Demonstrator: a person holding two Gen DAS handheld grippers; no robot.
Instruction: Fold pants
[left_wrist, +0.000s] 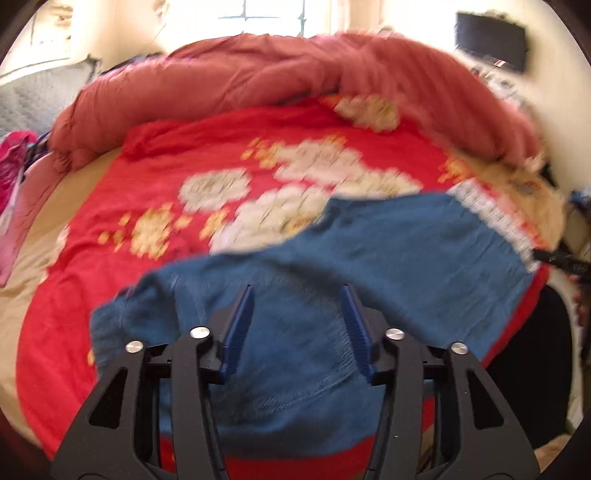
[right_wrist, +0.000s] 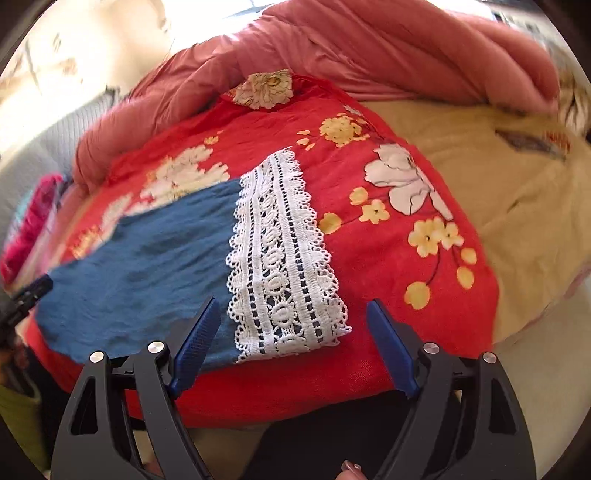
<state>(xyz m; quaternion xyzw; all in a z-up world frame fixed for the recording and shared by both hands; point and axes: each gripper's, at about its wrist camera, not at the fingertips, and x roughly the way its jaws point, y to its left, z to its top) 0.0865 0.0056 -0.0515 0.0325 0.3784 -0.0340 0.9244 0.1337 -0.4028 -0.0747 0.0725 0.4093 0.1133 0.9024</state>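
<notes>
Left jaws: the left gripper (left_wrist: 297, 325) is seen partly parted, its blue pads (left_wrist: 239, 332) held just above the blue pants (left_wrist: 388, 258); nothing is pinched between them.
Right jaws: the right gripper (right_wrist: 291, 343) is seen spread wide, with the near corner of the white lace hem (right_wrist: 284, 258) lying between the pads (right_wrist: 195, 347) but not pressed by them.
Pants: a blue garment is laid flat on the red floral cloth (right_wrist: 388, 332), with its lace-trimmed leg end at the right gripper's side and its stitched, bunched end under the left gripper. The left view is blurred, so fine folds cannot be told.
Red floral cloth: it is spread beneath the pants, printed with white and yellow flowers, and reaches past the pants on every side.
Bed: a beige sheet (right_wrist: 498, 184) is shown beyond the red cloth, to the right of the pants in the right view.
Quilt: a dusty-pink quilt (left_wrist: 258, 81) is heaped behind the pants, along the far edge of the red cloth.
Other gripper: a dark tip of the right gripper is glimpsed at the right edge of the left view, beside the lace hem.
</notes>
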